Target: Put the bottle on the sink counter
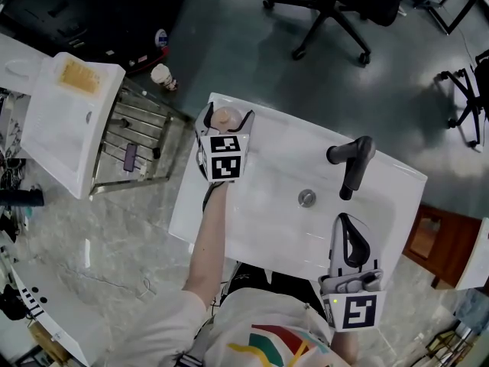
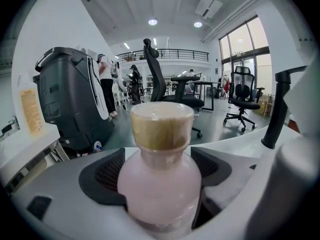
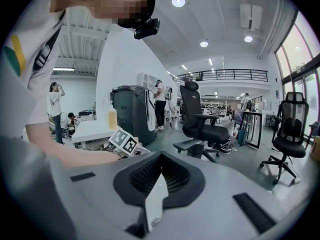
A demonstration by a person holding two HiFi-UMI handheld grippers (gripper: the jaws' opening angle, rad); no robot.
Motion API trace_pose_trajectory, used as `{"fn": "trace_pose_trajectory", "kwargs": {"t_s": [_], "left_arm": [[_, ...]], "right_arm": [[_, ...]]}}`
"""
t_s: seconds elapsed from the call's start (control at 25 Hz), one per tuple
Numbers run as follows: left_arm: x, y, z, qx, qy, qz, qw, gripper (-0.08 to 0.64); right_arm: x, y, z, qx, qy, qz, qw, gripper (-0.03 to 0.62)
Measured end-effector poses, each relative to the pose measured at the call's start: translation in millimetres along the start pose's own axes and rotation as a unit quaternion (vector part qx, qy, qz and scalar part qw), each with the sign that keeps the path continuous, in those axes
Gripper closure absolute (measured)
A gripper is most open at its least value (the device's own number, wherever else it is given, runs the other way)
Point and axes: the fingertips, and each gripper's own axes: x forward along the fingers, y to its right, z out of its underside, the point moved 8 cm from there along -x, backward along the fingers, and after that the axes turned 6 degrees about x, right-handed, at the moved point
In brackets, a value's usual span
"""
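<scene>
Closest to the head camera is the person's white shirt, and just past it the right gripper sits over the near right part of the white sink. Its jaws are pressed together with nothing between them, as its own view shows, and its marker cube is close to the person's body.

The left gripper reaches out on a bare forearm to the far left corner of the sink. It is clamped around the bottle, a pale pink one with a tan cap, which stands upright between the two dark jaw pads. From above, the bottle is over the flat rim at that corner, beyond the basin. Its base seems to be on or just above the rim, though neither view shows the bottom clearly.

A black tap stands at the far right side of the basin, with the round drain near its foot. Left of the sink is a metal rack, and beside that a white box with a yellow label. A black office chair stands on the grey floor beyond the sink.
</scene>
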Motion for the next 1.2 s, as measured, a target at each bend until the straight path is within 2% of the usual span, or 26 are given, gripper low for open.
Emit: {"fn": "trace_pose_trajectory", "kwargs": {"t_s": [0.48,0.8,1.04,1.2], "left_arm": [[0.2,-1.2,0.2,-0.003,-0.005,0.006,1.0,0.166],[2.6,1.5,0.2,0.005,-0.01,-0.009,0.9999,0.166],[0.9,0.1,-0.1,-0.015,-0.002,-0.013,0.9998,0.166],[-6.0,3.9,-5.8,-0.004,0.008,-0.02,0.9998,0.163]], "right_arm": [[-7.6,-5.5,0.6,-0.002,0.005,-0.003,1.0,0.581],[-10.2,-9.4,-2.8,-0.003,0.022,-0.003,1.0,0.581],[-12.6,-11.0,-5.4,0.0,0.03,-0.002,1.0,0.581],[-16.2,-12.0,-6.1,-0.002,0.034,-0.003,0.999,0.581]]}}
